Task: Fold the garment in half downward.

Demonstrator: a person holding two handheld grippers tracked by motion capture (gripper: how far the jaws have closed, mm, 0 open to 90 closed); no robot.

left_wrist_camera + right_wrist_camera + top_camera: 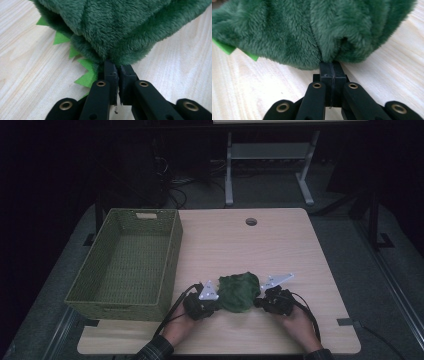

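Observation:
A dark green plush cloth (239, 291) lies bunched on the wooden table (285, 250) near its front edge. Light green felt spikes (85, 78) line one hem. My left gripper (216, 301) sits at the cloth's left side. In the left gripper view the left gripper (119, 68) is shut on a fold of the plush (112, 27). My right gripper (259, 301) sits at the cloth's right side. In the right gripper view the right gripper (331, 68) has its jaws pressed together on the plush's (312, 32) edge. A hand holds each gripper.
A green woven basket (169, 265) stands on the table's left part, just left of my left gripper. A round cable hole (251, 221) sits near the far edge. Behind the table, a desk frame (229, 175) stands on the dark floor.

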